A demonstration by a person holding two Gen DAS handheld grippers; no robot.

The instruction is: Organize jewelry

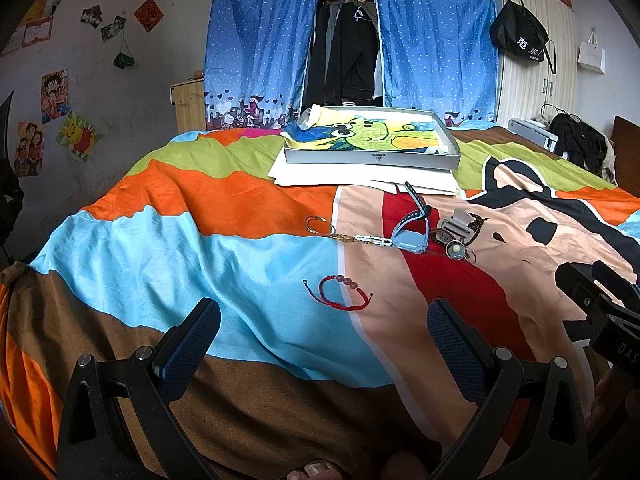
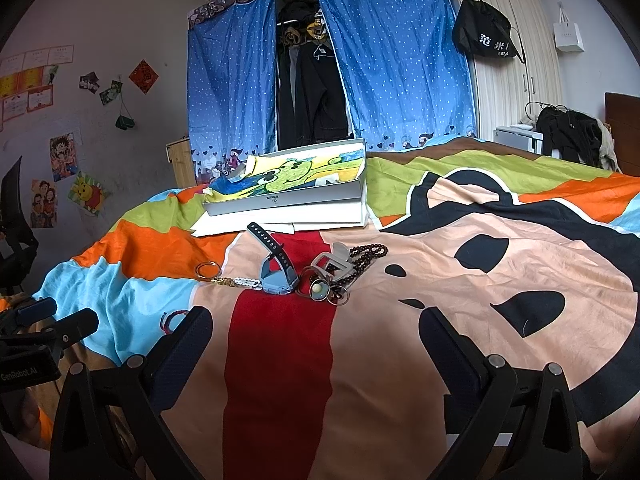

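1. Straight ahead of the left tool point(image 1: 324, 344), jaws wide and empty, lies the red cord bracelet point(image 1: 340, 294), long axis crosswise.
2. Beside it, the right tool point(image 2: 316, 344), equally open and empty, sits farther off.

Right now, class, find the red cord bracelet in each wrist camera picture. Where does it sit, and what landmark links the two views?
Left wrist view: the red cord bracelet lies in full view near the centre, on the bedspread, ahead of and between the open left gripper fingers.
Right wrist view: the bracelet is at lower left, partly hidden behind the right gripper's left finger.
Shared landmark: the blue watch, lying farther away than the bracelet.
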